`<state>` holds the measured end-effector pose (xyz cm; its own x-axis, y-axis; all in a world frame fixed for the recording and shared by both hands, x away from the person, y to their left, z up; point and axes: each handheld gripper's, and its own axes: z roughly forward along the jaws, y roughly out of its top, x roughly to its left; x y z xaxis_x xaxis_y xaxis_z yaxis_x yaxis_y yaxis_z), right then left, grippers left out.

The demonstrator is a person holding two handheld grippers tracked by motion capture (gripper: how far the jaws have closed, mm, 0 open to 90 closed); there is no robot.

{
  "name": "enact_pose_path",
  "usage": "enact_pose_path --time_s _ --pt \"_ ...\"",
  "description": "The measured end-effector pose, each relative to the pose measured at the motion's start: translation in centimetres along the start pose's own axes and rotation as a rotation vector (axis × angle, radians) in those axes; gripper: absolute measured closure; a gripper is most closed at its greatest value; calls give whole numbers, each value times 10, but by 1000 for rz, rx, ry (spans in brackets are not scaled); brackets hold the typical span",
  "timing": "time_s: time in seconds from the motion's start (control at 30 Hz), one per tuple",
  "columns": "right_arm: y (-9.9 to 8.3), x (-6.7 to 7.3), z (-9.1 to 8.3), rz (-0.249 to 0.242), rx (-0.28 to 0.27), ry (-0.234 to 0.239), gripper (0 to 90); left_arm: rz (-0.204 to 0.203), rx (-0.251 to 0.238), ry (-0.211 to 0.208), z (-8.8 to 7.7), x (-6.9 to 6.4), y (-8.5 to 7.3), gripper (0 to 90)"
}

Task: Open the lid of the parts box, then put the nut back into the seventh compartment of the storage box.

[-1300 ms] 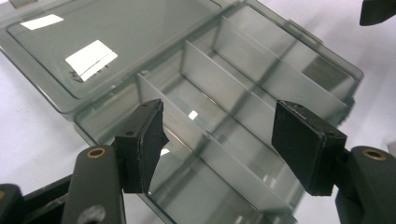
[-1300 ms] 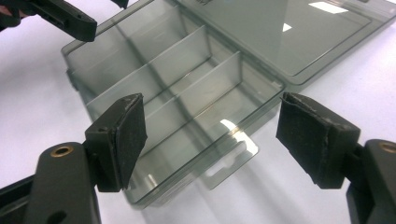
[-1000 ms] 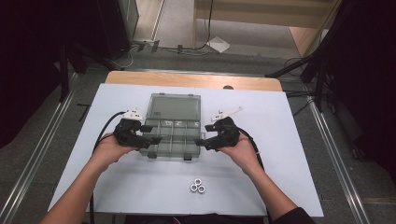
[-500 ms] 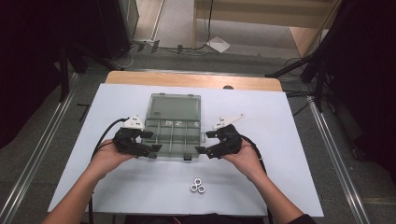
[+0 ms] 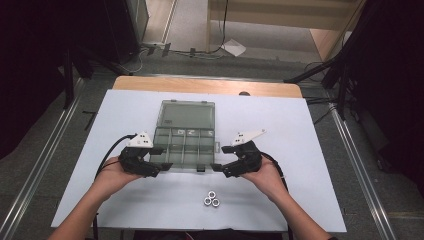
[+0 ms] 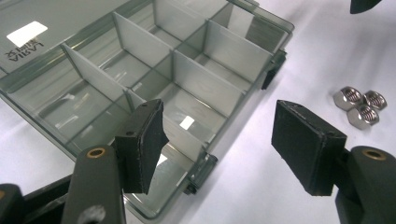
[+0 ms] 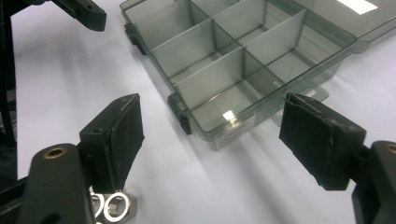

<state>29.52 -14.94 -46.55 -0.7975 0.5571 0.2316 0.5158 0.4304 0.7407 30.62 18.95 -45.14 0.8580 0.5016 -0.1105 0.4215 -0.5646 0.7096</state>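
A clear grey compartment box [image 5: 185,142] lies open on the white sheet, its lid [image 5: 187,114] flat on the far side; the compartments look empty. My left gripper [image 5: 162,167] is at the box's near left corner, open, and its view [image 6: 222,140] has that box [image 6: 154,79] corner between the pads, untouched. My right gripper [image 5: 217,167] is at the near right corner, also open, with the box [image 7: 224,51] ahead of its jaws [image 7: 217,140]. Three steel nuts [image 5: 211,201] lie clustered in front of the box.
The white sheet [image 5: 300,150] covers a wooden table whose far edge [image 5: 205,85] shows. The nuts [image 6: 360,105] lie right of the left jaws and by the right gripper's left jaw [image 7: 112,205]. Dark stands and cables flank the table.
Both grippers have drawn back toward the near edge, from the box's sides to its front corners. The box and the nuts have stayed put.
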Motion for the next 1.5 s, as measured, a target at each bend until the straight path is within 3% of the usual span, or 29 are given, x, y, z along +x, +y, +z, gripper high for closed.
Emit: enact_pose_path --time_s 0.3,0.33,0.37,0.47,1.03,1.5 --pt "-11 7 -7 -17 -2 2 211 19 5 -21 -3 -12 -9 343" --pt "-12 8 -7 -14 -7 -1 211 23 23 -23 -5 -13 -9 344" --pt "-13 8 -8 -18 -9 -1 211 22 -1 -27 -5 -15 -10 343" --pt "-16 9 -9 -12 -8 1 212 33 6 -22 -6 -18 -13 343" --pt "-25 19 -10 10 -4 25 213 26 14 -17 -10 -23 -30 343" --pt "-34 27 -10 -4 0 32 227 23 18 -19 -12 -24 -36 343"
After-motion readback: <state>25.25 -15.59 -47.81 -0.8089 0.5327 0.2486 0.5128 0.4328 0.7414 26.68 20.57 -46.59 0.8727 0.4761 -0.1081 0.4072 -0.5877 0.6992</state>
